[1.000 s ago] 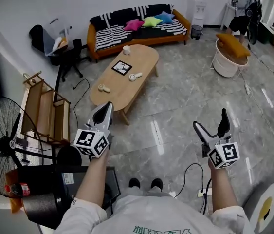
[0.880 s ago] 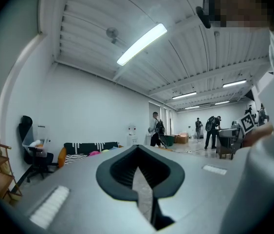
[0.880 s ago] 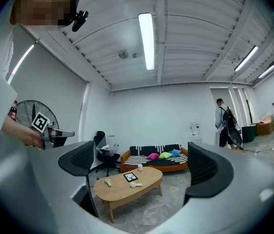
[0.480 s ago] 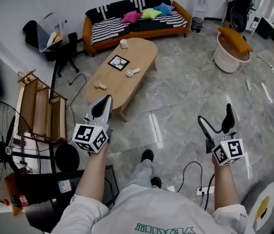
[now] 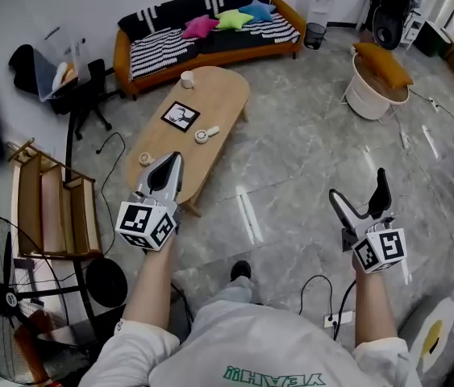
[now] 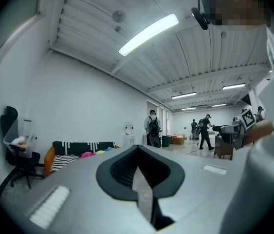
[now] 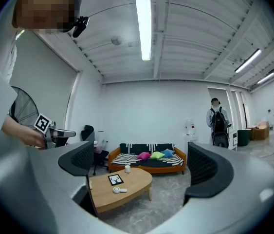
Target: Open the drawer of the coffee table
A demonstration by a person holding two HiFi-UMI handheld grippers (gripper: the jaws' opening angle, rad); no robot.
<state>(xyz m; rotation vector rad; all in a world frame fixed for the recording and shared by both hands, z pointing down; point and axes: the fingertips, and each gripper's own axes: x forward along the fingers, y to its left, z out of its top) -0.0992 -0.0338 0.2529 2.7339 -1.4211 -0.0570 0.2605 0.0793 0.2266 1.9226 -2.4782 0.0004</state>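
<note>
The surface (image 5: pixel 218 95) stands in front of the sofa (image 5: pixel 210 43), with a cup (image 5: pixel 187 79) at its far end and a card (image 5: pixel 180 116) in its middle. The left claw (image 5: pixel 172 161) hangs before its near end, and the right claw (image 5: pixel 358 187) is well apart to the right. A rack (image 5: pixel 45 208) stands left of the surface.

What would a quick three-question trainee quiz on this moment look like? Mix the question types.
1. True or false: the right claw touches the coffee table.
2. The left claw has its jaws: A) wide apart, B) together with nothing between them, C) clamped on a cup.
3. Fill in: the coloured cushions lie on the ____ beyond the table.

Key: 1 false, it is open and held well short of the table. 2 B. 3 sofa.
</note>
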